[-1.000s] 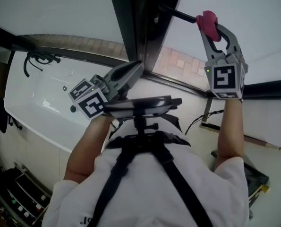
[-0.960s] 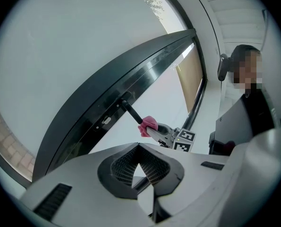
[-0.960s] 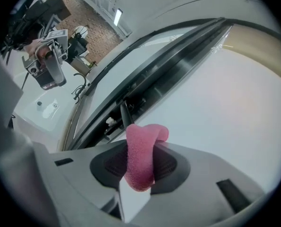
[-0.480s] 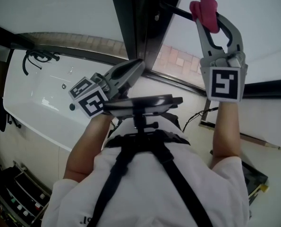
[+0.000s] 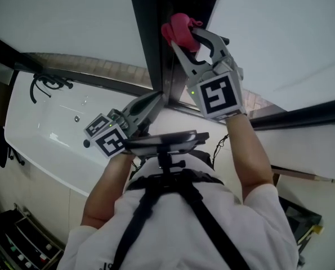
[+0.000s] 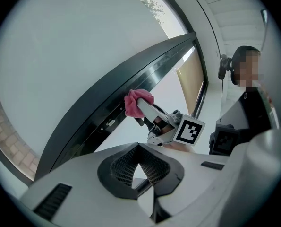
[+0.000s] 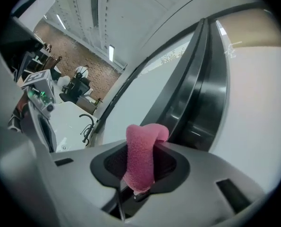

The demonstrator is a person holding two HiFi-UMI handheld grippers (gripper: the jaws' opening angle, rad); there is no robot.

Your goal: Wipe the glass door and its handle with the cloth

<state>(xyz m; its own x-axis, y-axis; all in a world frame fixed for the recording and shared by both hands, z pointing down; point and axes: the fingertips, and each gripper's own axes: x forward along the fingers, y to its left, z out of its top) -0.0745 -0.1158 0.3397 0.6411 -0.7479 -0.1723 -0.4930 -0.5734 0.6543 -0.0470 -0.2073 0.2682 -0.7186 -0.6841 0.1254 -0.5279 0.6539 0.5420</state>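
A pink cloth (image 5: 176,26) is bunched in my right gripper (image 5: 181,35), which is shut on it and raised against the dark vertical door frame (image 5: 155,49). Frosted glass panes lie left (image 5: 71,16) and right (image 5: 285,32) of that frame. The right gripper view shows the cloth (image 7: 141,160) pinched between the jaws, with the frame (image 7: 197,93) just ahead. My left gripper (image 5: 160,94) is shut and holds nothing, its tip near the frame's lower part. The left gripper view shows the cloth (image 6: 136,100) pressed on the frame (image 6: 97,108). I cannot make out the handle.
A white bathtub (image 5: 49,128) with a black tap (image 5: 43,75) lies below left behind the glass. A brick-tiled strip (image 5: 105,66) runs along the pane's base. A dark rack (image 5: 21,235) stands at the bottom left. The head-camera mount (image 5: 167,136) sits on the person's chest.
My right gripper has carried the cloth leftward, from the black handle on the right pane to the dark frame. The left gripper has hardly moved.
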